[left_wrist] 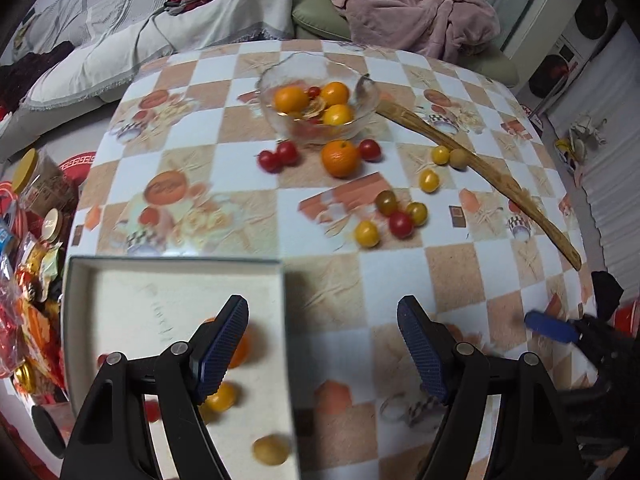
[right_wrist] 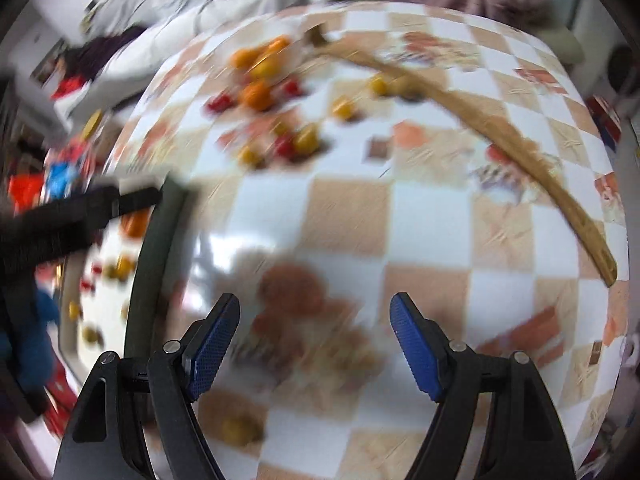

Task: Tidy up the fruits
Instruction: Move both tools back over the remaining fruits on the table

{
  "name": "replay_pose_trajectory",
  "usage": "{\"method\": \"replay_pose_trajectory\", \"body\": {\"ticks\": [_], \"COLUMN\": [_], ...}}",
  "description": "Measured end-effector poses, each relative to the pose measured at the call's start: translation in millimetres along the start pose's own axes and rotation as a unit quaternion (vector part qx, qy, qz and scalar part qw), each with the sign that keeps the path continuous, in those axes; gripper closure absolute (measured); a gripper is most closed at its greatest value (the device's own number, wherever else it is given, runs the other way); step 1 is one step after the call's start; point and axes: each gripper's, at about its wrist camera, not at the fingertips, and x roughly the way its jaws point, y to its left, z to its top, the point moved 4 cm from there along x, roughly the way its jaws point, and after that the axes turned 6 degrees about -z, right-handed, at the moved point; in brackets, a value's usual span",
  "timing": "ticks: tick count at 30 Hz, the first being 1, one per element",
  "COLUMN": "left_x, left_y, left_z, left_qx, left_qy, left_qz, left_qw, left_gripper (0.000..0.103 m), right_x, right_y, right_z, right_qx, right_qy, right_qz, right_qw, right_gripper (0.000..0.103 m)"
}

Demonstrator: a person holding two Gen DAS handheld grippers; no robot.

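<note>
Both grippers open, nothing between the pads: left gripper over the near right edge of a white box, right gripper over bare checkered tablecloth. Box holds an orange and several small tomatoes, partly hidden. Further out, loose cherry tomatoes, red and yellow, then an orange just before a glass bowl of fruit. Wooden spatula lies right, its tip at the bowl's rim.

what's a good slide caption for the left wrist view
Open left gripper above white box, loose tomatoes and an orange before the glass bowl.
</note>
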Motion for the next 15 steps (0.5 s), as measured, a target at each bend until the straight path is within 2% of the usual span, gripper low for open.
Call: {"method": "replay_pose_trajectory", "body": {"ticks": [7, 15], "left_x": [39.1, 71.5], "left_y": [-22.2, -27.7], "left_z": [18.5, 20.9], "left_qx": [0.018, 0.041], "left_qy": [0.008, 0.027], "left_qz": [0.022, 0.055], "left_qw": [0.9996, 0.9973], "left_gripper": [0.025, 0.025], "right_x": [14.8, 48.6], "right_y": [-35.5, -30.8], "right_z": [56.9, 83.2], "right_qx": [0.062, 0.052], "right_qy": [-0.010, 0.005], "right_qz": [0.026, 0.042], "right_qw": [0.998, 0.998], "right_gripper": [0.023, 0.023]}}
